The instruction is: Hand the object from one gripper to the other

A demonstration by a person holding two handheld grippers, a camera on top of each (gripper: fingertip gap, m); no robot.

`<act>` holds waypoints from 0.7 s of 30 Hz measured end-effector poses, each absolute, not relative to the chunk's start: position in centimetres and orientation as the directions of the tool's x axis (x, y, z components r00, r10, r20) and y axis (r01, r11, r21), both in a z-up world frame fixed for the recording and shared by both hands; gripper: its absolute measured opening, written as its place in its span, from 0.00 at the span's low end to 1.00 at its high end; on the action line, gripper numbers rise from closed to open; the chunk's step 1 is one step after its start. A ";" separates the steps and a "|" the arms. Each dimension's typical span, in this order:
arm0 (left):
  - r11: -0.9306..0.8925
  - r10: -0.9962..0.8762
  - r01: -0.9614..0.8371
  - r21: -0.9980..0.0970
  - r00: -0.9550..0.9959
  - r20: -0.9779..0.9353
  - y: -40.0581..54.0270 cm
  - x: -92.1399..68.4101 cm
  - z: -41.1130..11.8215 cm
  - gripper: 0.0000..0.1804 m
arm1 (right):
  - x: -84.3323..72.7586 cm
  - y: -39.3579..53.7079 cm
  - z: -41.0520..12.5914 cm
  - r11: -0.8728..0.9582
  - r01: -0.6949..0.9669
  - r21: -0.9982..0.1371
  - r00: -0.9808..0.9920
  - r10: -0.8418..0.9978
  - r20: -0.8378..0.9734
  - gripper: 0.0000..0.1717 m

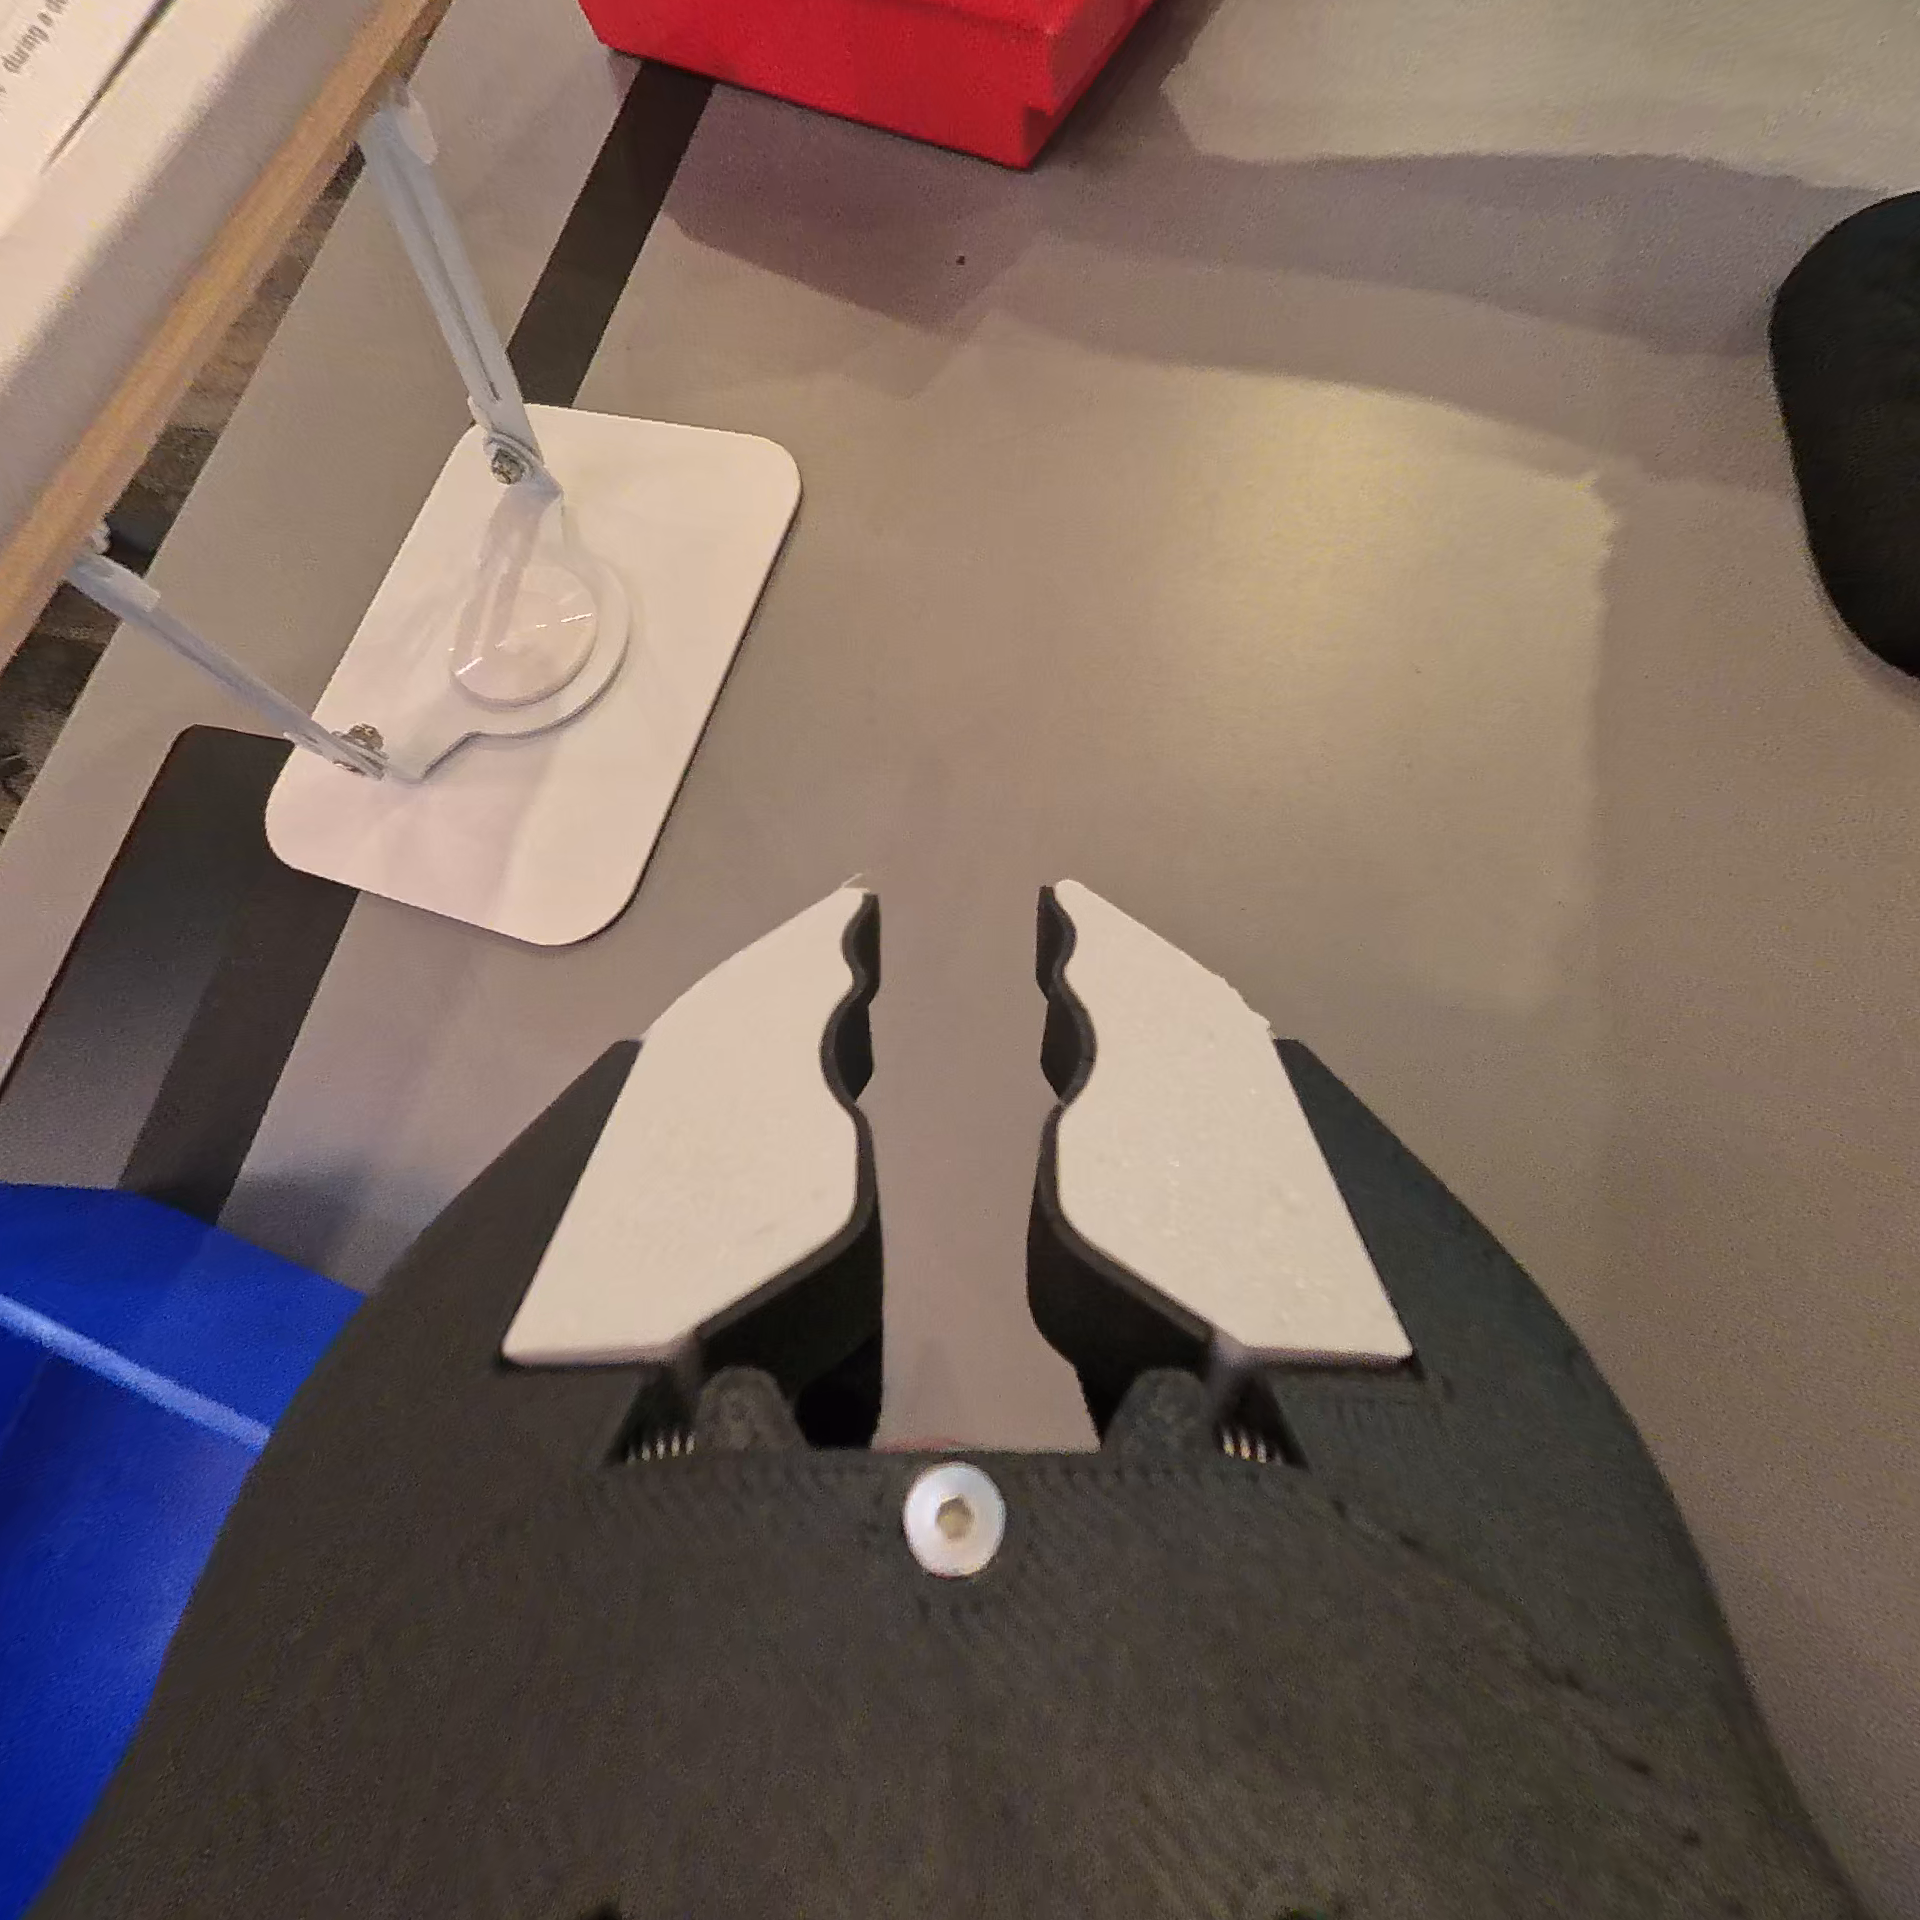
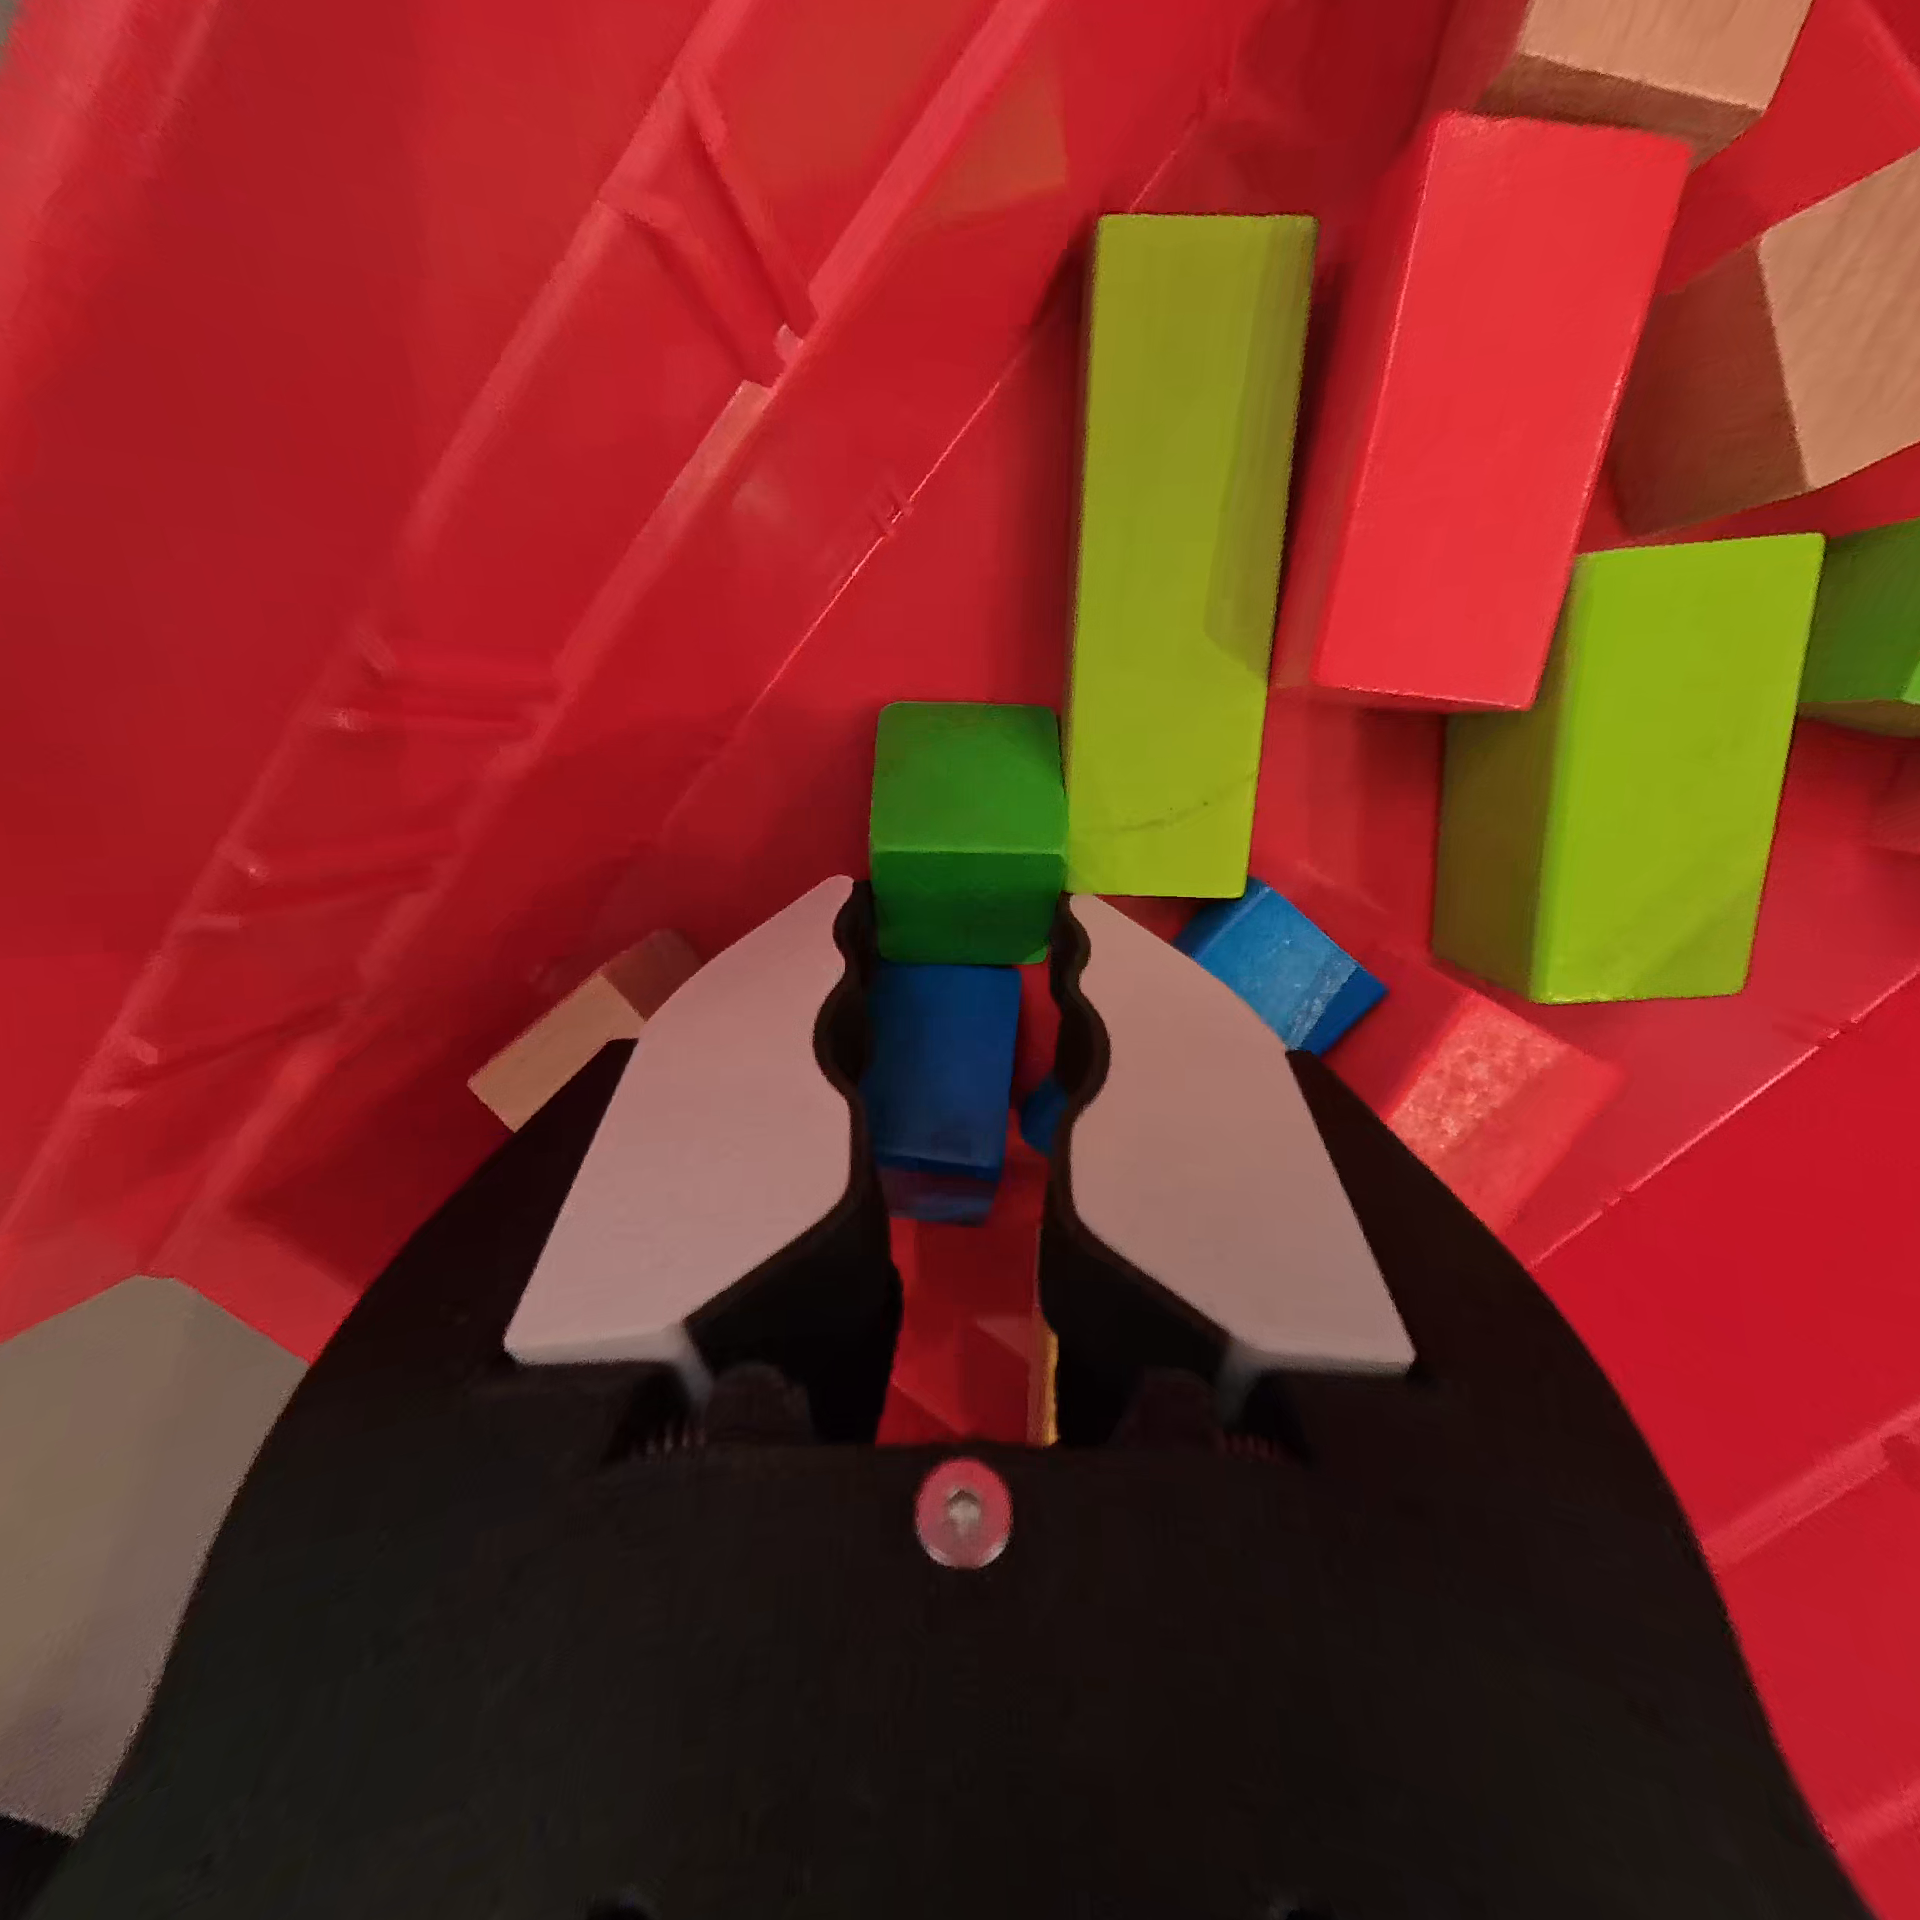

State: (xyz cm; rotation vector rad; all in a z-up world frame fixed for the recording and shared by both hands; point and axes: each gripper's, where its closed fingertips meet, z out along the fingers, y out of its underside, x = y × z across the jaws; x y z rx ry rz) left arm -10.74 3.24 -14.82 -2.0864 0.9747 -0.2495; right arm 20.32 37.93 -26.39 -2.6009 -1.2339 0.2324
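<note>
In the right wrist view my right gripper (image 2: 961, 914) reaches into a red bin (image 2: 416, 520) of wooden blocks. Its fingertips (image 2: 831, 925) are shut on a dark green cube (image 2: 966, 821), one pad against each side of it. A dark blue block (image 2: 940, 1070) lies just below the cube, between the fingers. In the left wrist view my left gripper (image 1: 958, 914) is open and empty above the grey table (image 1: 1195, 623). The right gripper does not show in that view.
Two lime green blocks (image 2: 1184, 561) (image 2: 1621, 769), a red block (image 2: 1486, 416), a lighter blue block (image 2: 1283, 961) and natural wood blocks (image 2: 1787, 353) lie in the bin. On the table are a white lamp base (image 1: 540, 707), the red bin (image 1: 862, 62), a blue bin (image 1: 135, 1351) and a black object (image 1: 1860, 436). The gap from one gripper's tips to the other's is roughly 50 cm.
</note>
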 end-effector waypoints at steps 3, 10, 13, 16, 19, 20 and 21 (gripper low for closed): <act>-0.396 -0.687 -0.546 -0.739 0.710 -0.156 3.4 -11.8 -14.2 0.19 | 20.5 37.9 -26.4 -0.602 0.748 -0.281 0.622 0.783 -0.022 0.23; -0.503 -0.483 -0.510 -0.697 0.835 -0.263 2.4 -21.9 -11.3 0.24 | 20.6 37.6 -25.4 -0.576 0.757 -0.309 0.604 0.797 -0.005 0.33; -0.614 -0.385 -0.493 -0.616 0.869 -0.311 1.1 -28.4 -11.2 0.27 | 20.8 37.5 -24.2 -0.563 0.752 -0.344 0.603 0.798 0.013 0.34; -0.734 -0.364 -0.508 -0.451 0.855 -0.371 0.2 -33.8 -12.7 0.27 | 20.9 37.2 -22.9 -0.543 0.748 -0.383 0.599 0.800 0.036 0.35; -0.761 -0.546 -0.635 -0.136 0.739 -0.395 -1.0 -37.3 -16.5 0.33 | 20.7 36.6 -21.6 -0.510 0.750 -0.422 0.585 0.808 0.062 0.34; -0.748 -0.609 -0.663 -0.032 0.704 -0.366 -1.6 -38.0 -17.8 0.34 | 20.7 36.3 -21.3 -0.498 0.752 -0.431 0.579 0.812 0.073 0.34; -0.724 -0.662 -0.686 0.072 0.661 -0.354 -2.1 -38.9 -18.8 0.33 | 20.5 36.0 -21.0 -0.487 0.755 -0.439 0.571 0.817 0.075 0.34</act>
